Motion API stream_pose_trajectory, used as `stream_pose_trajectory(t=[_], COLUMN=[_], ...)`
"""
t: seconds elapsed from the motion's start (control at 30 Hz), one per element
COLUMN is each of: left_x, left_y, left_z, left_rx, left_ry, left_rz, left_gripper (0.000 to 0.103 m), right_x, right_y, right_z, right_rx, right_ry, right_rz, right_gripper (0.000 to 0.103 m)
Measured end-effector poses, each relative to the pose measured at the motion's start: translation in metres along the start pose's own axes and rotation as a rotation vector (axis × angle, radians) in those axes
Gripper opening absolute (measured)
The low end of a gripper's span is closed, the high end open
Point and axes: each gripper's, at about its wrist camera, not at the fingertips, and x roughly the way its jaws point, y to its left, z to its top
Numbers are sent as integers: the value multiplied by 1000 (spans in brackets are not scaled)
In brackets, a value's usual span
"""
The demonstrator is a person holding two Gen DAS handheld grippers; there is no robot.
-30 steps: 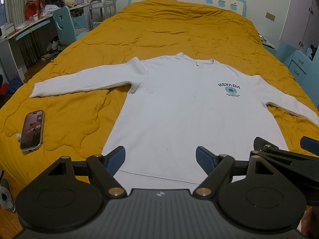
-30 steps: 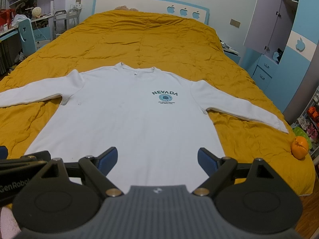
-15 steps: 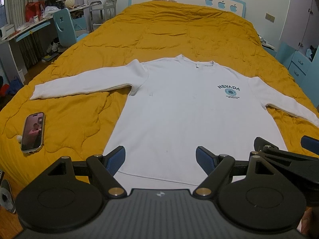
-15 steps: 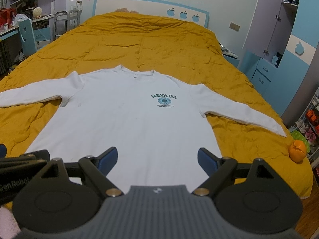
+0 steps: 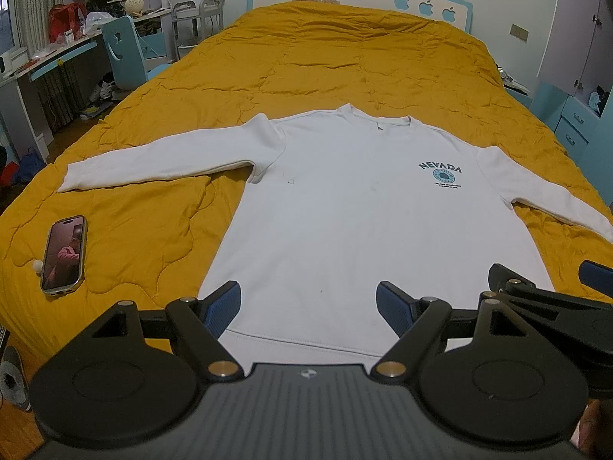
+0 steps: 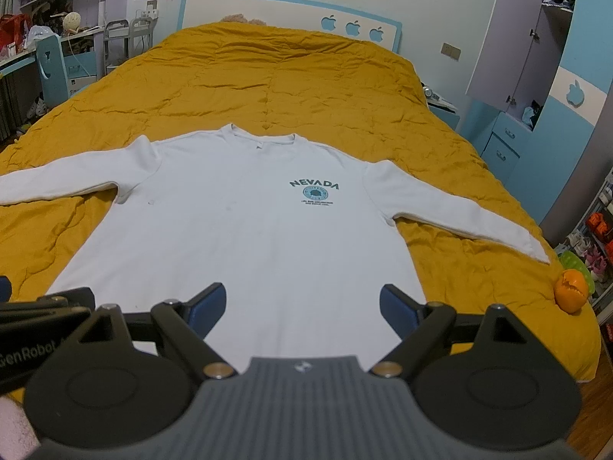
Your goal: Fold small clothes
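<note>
A white long-sleeved sweatshirt (image 5: 364,222) (image 6: 245,237) with a teal NEVADA print lies flat, front up, on the mustard quilt, both sleeves spread out to the sides. Its hem is nearest me. My left gripper (image 5: 308,306) hovers open over the hem's left half, nothing between its blue pads. My right gripper (image 6: 302,304) is open as well, above the hem's right half. Each gripper shows at the edge of the other's view.
A phone (image 5: 63,255) lies on the quilt (image 5: 345,57) left of the sweatshirt. An orange fruit (image 6: 571,291) sits at the bed's right edge. A desk and blue chair (image 5: 122,50) stand left of the bed, blue drawers (image 6: 502,145) to the right.
Both views have tilted slightly, so the sweatshirt sits a little lower in frame. Neither gripper has changed its opening and the sweatshirt has not moved.
</note>
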Motion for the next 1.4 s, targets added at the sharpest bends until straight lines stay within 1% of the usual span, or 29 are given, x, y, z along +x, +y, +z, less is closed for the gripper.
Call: stream_pose_trajectory(t=[0.47,1.4], left_x=[-1,2], left_y=[1,2], left_z=[0,-1], left_rx=[2,6], left_ry=[-4,1], left_rz=[0,-4], left_gripper=[94,94], right_x=[-1,4], right_y=[1,1], right_z=[0,1], right_rx=[-5,-2], right_ry=[-7,5], right_rz=[-7,-11], right_gripper=[83,83])
